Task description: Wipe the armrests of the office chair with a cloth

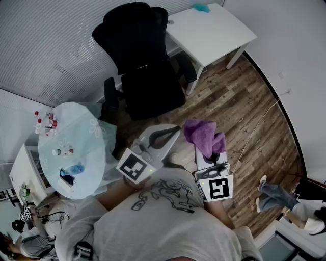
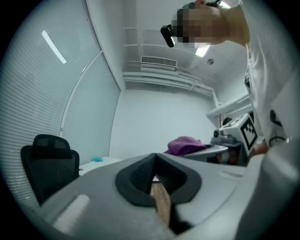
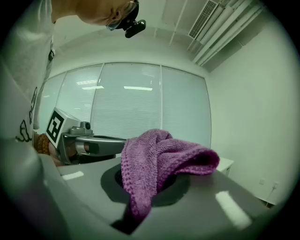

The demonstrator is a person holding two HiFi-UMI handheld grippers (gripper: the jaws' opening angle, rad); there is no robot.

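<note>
The black office chair (image 1: 142,66) stands ahead of me, with its armrests at left (image 1: 109,93) and right (image 1: 186,68). My left gripper (image 1: 167,134) is shut with nothing in it, held short of the seat's front edge. In the left gripper view the left gripper (image 2: 154,158) has its jaws meeting, and the chair (image 2: 49,164) shows at the left. My right gripper (image 1: 205,147) is shut on a purple cloth (image 1: 202,133) that bunches over its jaws. The right gripper view shows the cloth (image 3: 159,157) draped across the right gripper (image 3: 150,185).
A white table (image 1: 216,35) with a small teal object (image 1: 201,7) stands right of the chair. A round glass table (image 1: 86,153) with small bottles is at the left. A person's legs (image 1: 275,196) are at the far right on the wood floor.
</note>
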